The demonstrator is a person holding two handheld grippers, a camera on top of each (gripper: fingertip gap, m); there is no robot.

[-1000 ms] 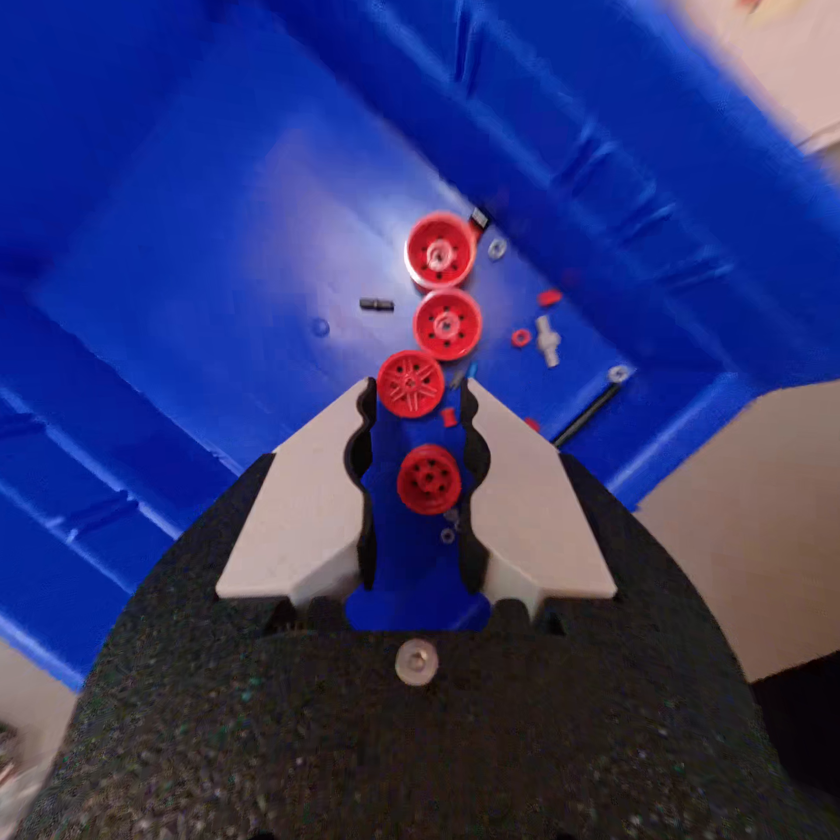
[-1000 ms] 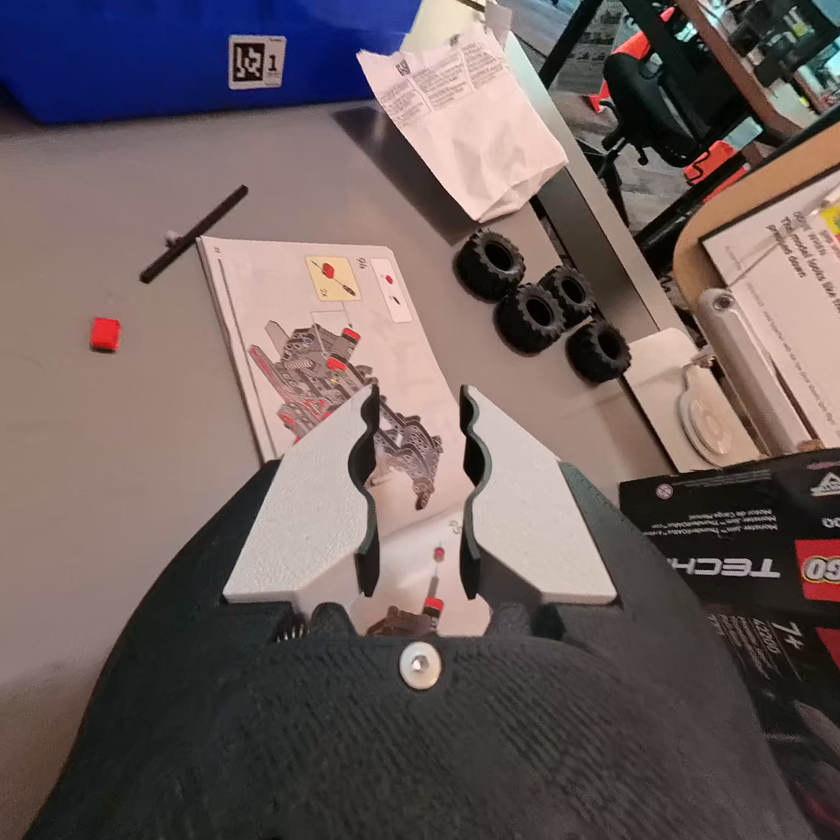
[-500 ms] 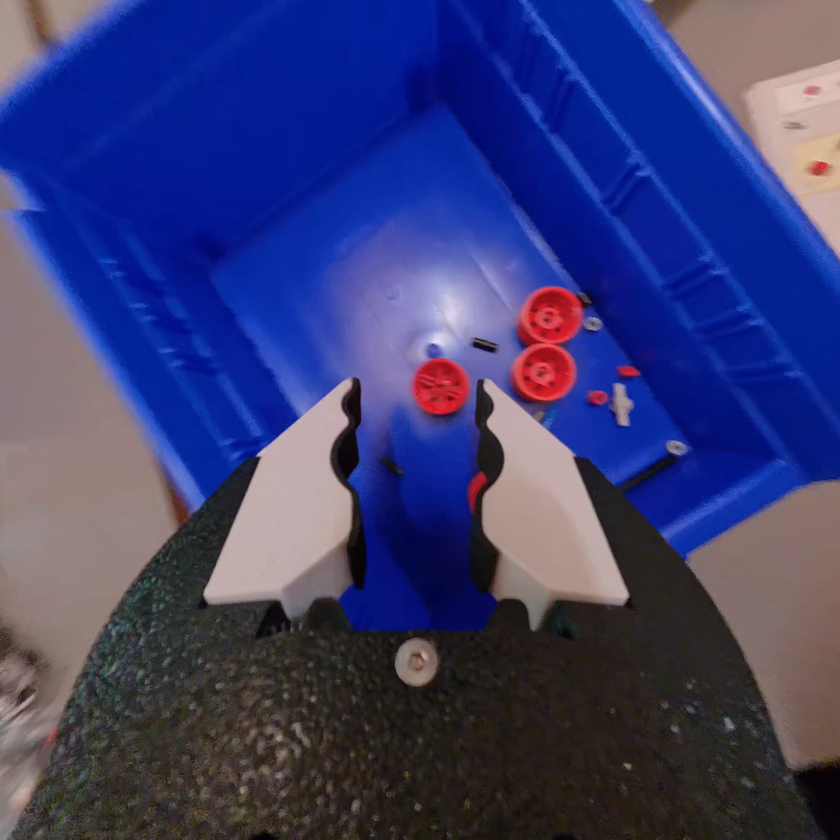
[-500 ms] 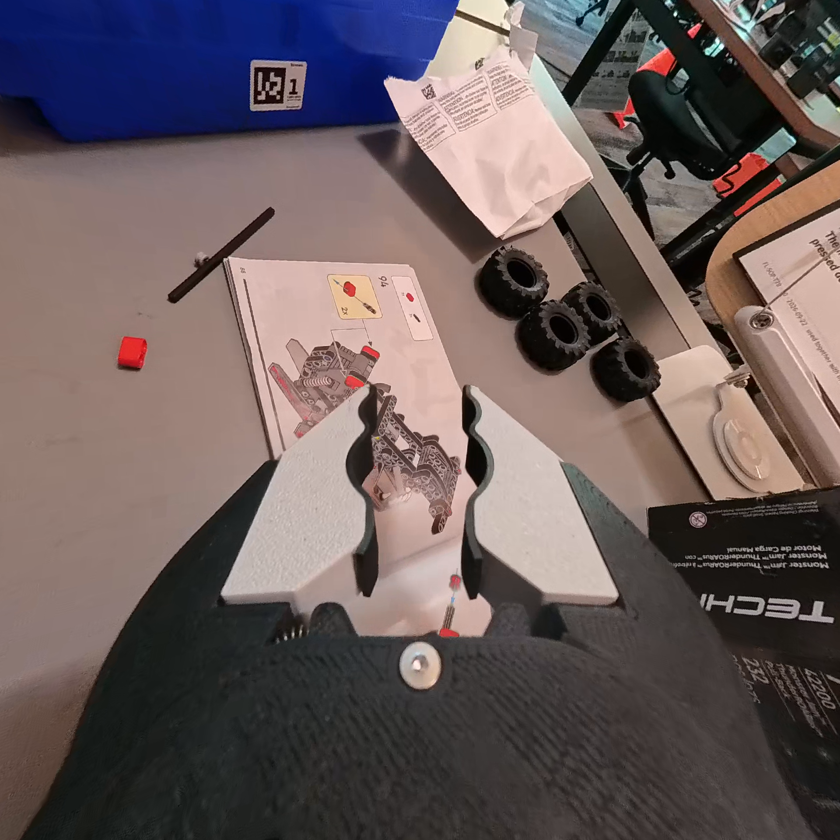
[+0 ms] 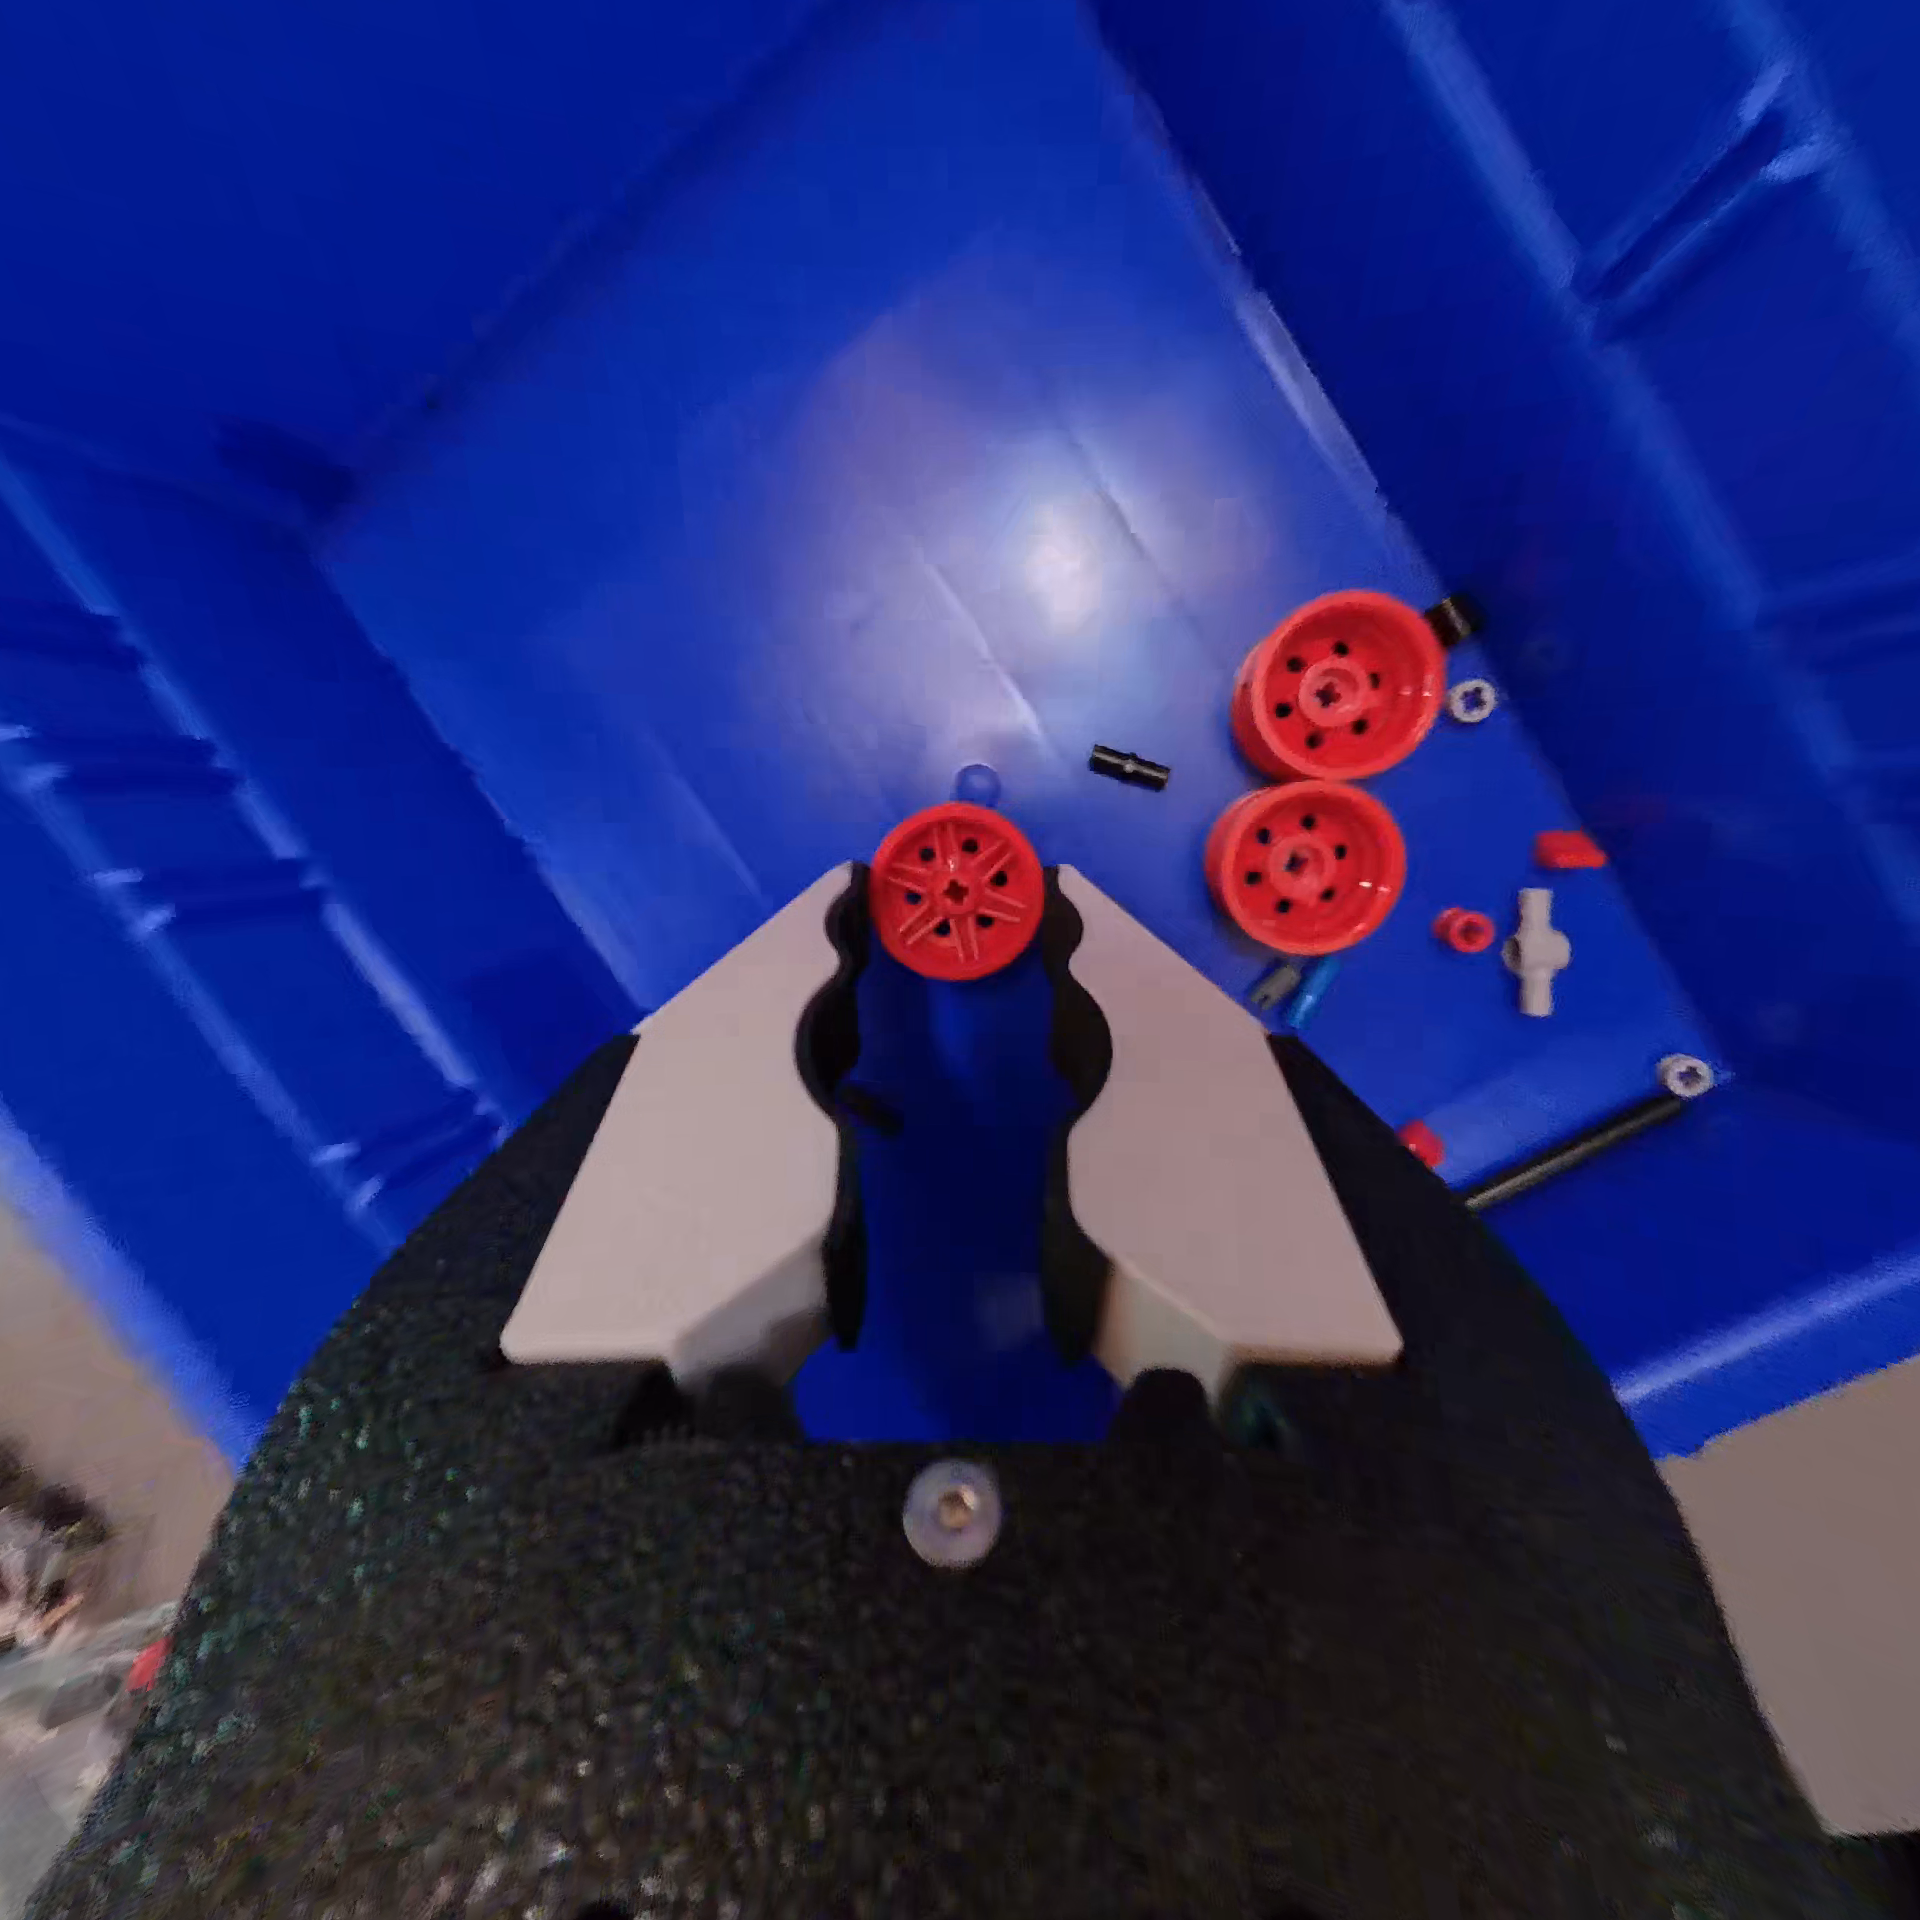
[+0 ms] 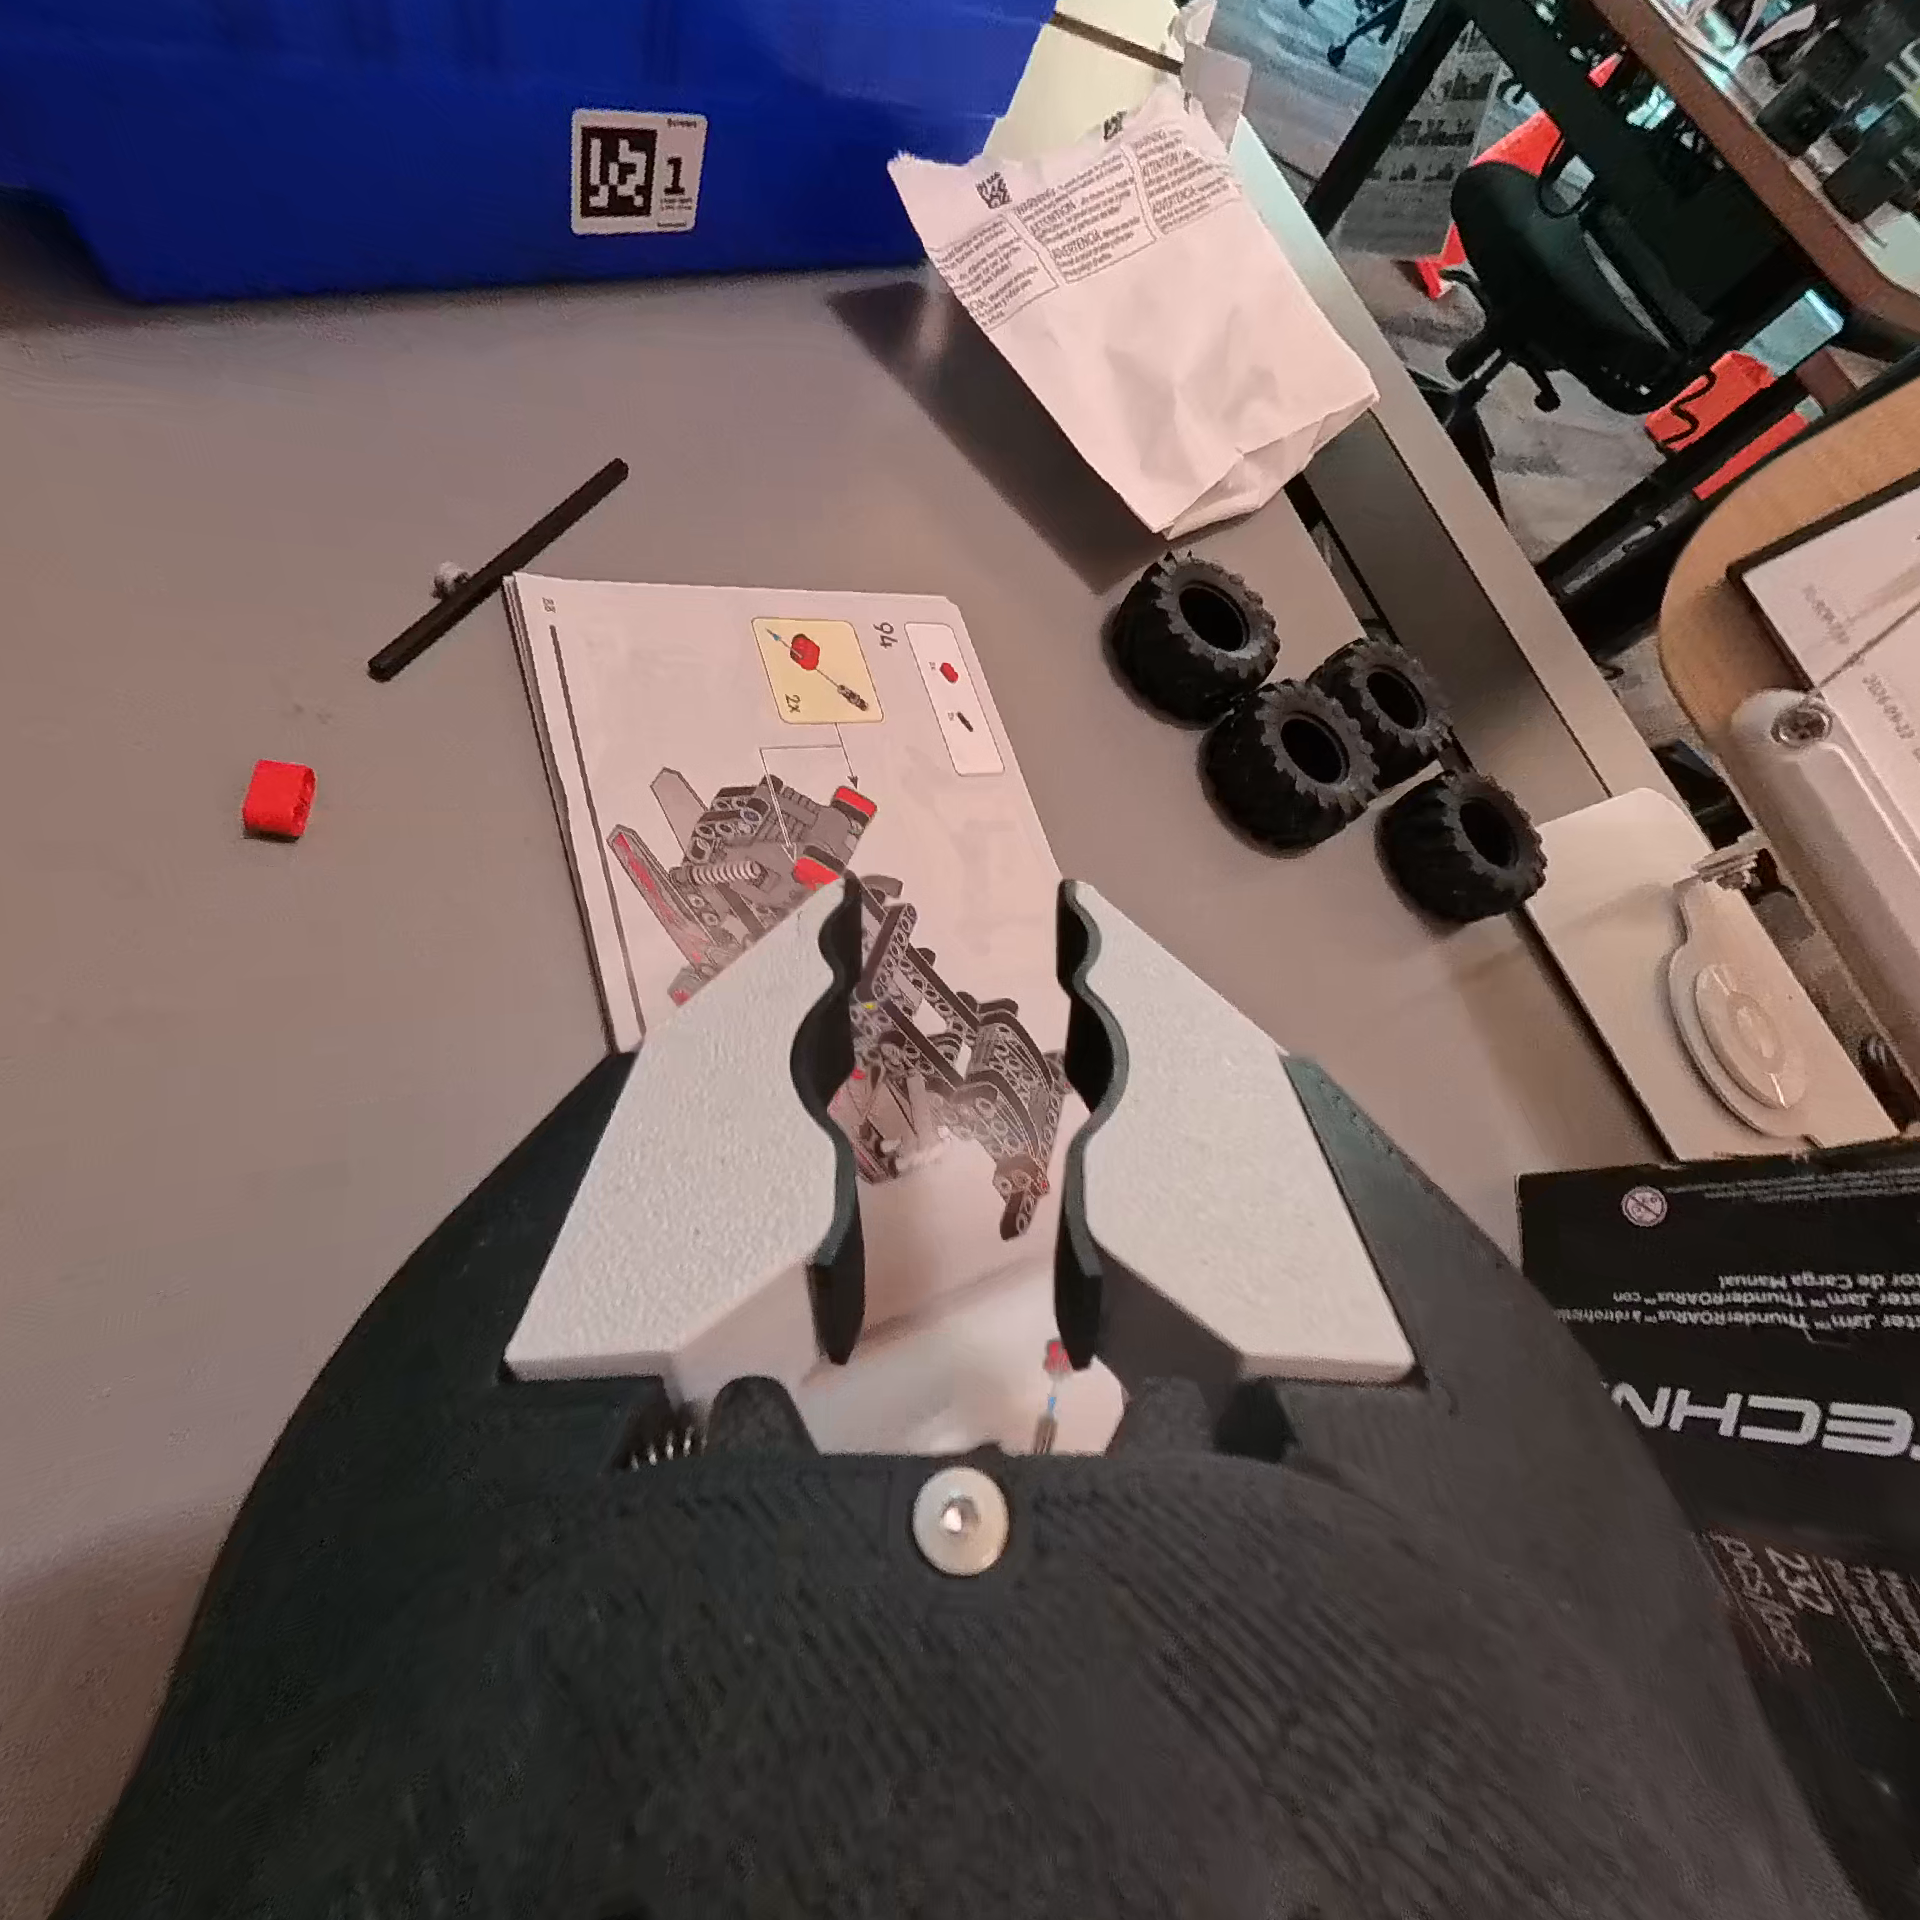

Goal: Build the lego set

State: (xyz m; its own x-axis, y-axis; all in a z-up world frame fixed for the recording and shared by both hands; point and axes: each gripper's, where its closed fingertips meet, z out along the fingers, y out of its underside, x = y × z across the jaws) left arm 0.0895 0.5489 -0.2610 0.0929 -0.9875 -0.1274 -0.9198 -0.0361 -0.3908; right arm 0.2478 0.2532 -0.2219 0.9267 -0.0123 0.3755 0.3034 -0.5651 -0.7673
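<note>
My left gripper is down inside the blue bin. Its two pads touch either side of a red spoked wheel, which faces the camera. Two more red wheels lie on the bin floor to the right. My right gripper is open and empty. It hovers over the open instruction booklet on the grey table. Several black tyres stand to the right of the booklet.
Small parts lie in the bin's right corner: a black pin, a grey connector and a black axle. On the table are a red bush, a black axle, a paper bag and the black set box. Spacing between my two grippers at the tips: around 35 cm. My left tips are roughly 9 cm from the grey connector.
My left gripper has moved forward and down in the bin, and its jaws have narrowed onto the red spoked wheel. My right gripper has drifted slightly back over the booklet and is still open.
</note>
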